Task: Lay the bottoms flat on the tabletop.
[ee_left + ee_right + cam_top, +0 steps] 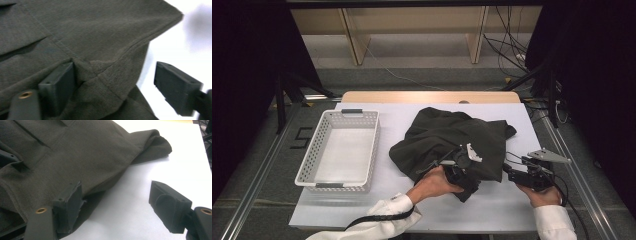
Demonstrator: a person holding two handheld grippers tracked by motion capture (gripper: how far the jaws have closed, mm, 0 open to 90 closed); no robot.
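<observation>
Closest to us in the left gripper view are two black jaws, and we see a seamed corner of the dark shirt (100, 62) lying between them. One jaw sits on the cloth at lower left; the other stands off over the white table at lower right, so our left gripper (458, 170) is loose and not pinching yet. Going left to right in the high view, we see the white basket (309, 165) at left with nothing in it, then the shirt bunched in the middle of the white table (492, 210), then our right gripper (514, 175) at the shirt's right edge. Its jaws are wide apart too, with a hem just by one jaw and nothing squeezed. To do this step well, we think we should push the left jaws further over the seam, so both pads catch the thick fold, then squeeze before lifting. A small white tag (472, 152) shows on the shirt, but we cannot read any words on it.
</observation>
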